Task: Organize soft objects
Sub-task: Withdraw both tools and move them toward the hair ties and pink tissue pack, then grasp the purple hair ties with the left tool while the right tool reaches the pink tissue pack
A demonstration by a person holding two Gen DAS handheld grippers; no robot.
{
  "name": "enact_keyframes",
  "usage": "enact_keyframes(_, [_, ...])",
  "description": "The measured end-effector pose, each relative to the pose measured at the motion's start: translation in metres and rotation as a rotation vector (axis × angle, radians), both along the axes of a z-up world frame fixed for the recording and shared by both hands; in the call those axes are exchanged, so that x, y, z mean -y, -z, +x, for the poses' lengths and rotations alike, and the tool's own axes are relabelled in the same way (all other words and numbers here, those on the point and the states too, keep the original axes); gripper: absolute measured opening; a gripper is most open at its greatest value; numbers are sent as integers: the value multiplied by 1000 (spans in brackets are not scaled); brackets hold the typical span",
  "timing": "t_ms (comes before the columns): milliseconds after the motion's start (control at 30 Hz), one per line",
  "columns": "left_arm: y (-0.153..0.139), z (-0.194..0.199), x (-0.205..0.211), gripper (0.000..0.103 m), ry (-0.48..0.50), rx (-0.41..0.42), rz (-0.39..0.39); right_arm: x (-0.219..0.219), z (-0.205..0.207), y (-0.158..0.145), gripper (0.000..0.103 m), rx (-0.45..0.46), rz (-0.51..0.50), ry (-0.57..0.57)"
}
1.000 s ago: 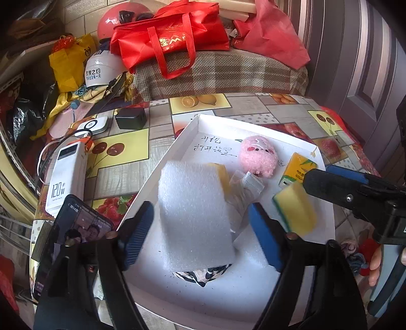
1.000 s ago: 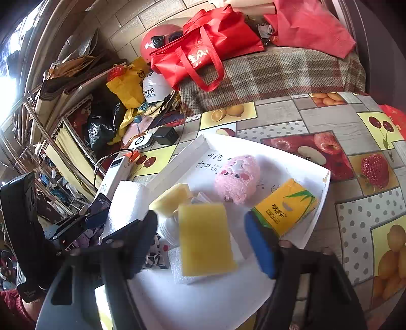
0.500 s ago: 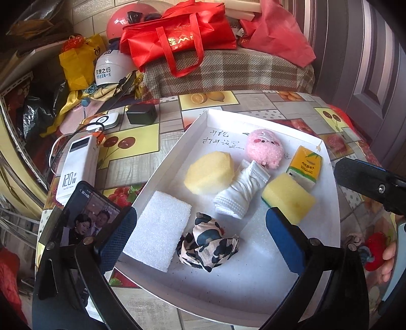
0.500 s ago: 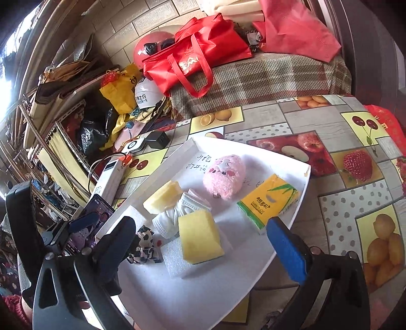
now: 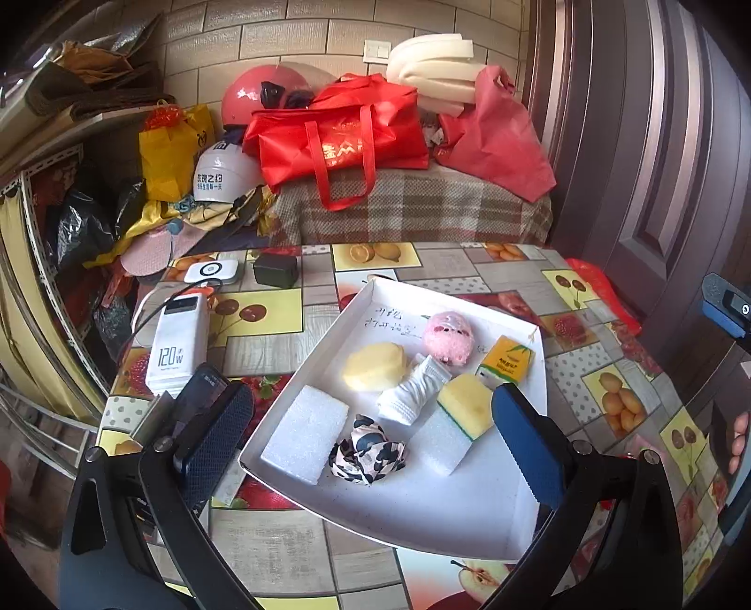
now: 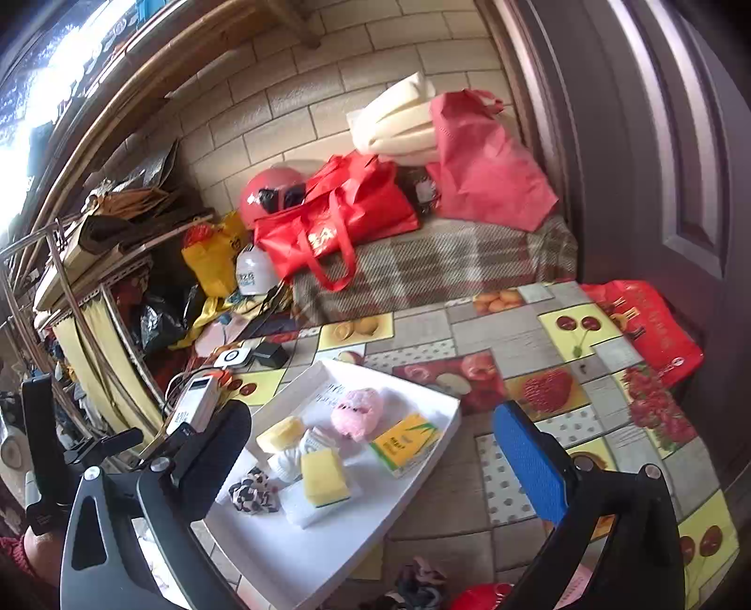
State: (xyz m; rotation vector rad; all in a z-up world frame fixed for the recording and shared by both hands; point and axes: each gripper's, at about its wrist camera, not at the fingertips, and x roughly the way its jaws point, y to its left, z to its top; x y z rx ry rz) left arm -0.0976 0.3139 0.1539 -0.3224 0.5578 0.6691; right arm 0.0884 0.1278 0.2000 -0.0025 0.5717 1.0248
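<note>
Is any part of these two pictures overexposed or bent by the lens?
Right wrist view: the window at top left is blown out to white. Both views: fisheye bends the wall bricks and door; corners are black. The tray stays sharp and evenly lit.

Hidden and cut-off parts

The handwriting on the white tray is too small to read. The left gripper's near finger covers most of the phone; the frame crops the cloth bundle.
</note>
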Motion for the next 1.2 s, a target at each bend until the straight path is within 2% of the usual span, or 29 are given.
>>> enact_keyframes(100, [-15, -14, 11, 102, 13, 35, 5, 49, 16, -16, 103, 7, 55, 127])
enact_keyframes(200, [-17, -20, 29, 102, 52, 39, -3, 91, 26, -19, 103, -11, 74, 226])
enact_keyframes(300, [-7, -19, 51, 102, 104, 4, -29, 116, 28, -6, 103, -22, 32, 269])
enact_keyframes(367, [3, -18, 66, 102, 141, -21, -57, 122, 29, 9, 103, -53, -13, 252])
enact_keyframes(433, [11, -17, 79, 102, 180, -47, -77, 120, 27, 28, 103, -68, -52, 220])
enact_keyframes(500, [16, -17, 90, 102, 202, -66, -89, 108, 24, 46, 103, -47, -137, 184])
enact_keyframes(633, [19, -30, 104, 102, 194, -77, -107, 48, 26, 86, 103, 75, -401, 110])
enact_keyframes(733, [21, -48, 109, 102, 155, -84, -111, 0, 34, 115, 103, 167, -555, 61])
enact_keyframes(967, [29, -97, 111, 102, -3, -109, -133, -84, 13, 183, 103, 341, -847, -206])
enact_keyframes(1067, [31, -113, 109, 102, -66, -100, -144, -86, -10, 190, 103, 390, -872, -318])
enact_keyframes(1200, [35, -119, 107, 103, -95, -85, -163, -69, -58, 185, 103, 512, -881, -459])
